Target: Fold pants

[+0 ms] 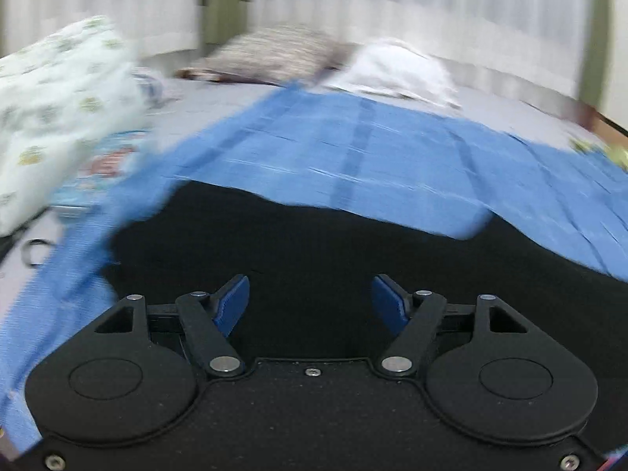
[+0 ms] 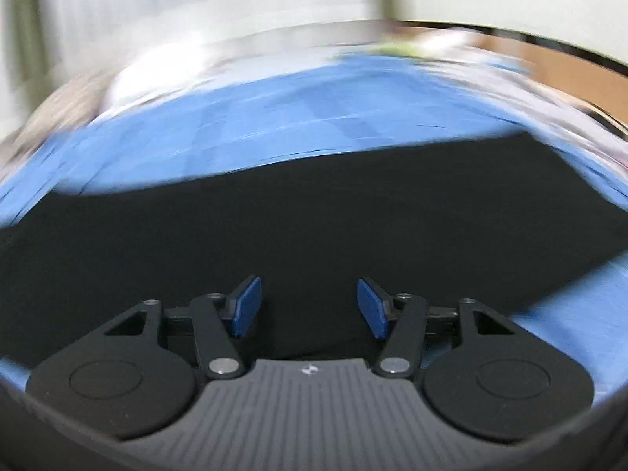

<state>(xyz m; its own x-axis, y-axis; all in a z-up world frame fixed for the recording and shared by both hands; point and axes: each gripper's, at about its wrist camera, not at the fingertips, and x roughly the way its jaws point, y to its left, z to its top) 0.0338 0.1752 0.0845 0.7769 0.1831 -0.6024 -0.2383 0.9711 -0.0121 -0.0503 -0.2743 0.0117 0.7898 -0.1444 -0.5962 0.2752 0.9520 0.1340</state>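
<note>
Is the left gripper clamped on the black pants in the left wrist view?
No: the left gripper has its blue pads wide apart with nothing between them, and the black pants lie on the blue sheet.

Sheet: you see a blue sheet (image 1: 353, 149) mid-frame.
Pillows: patterned one (image 1: 59, 110) at your left, striped (image 1: 271, 55) and white (image 1: 400, 70) upper centre.
Curtains: white curtains (image 1: 392, 0) along top.
</note>
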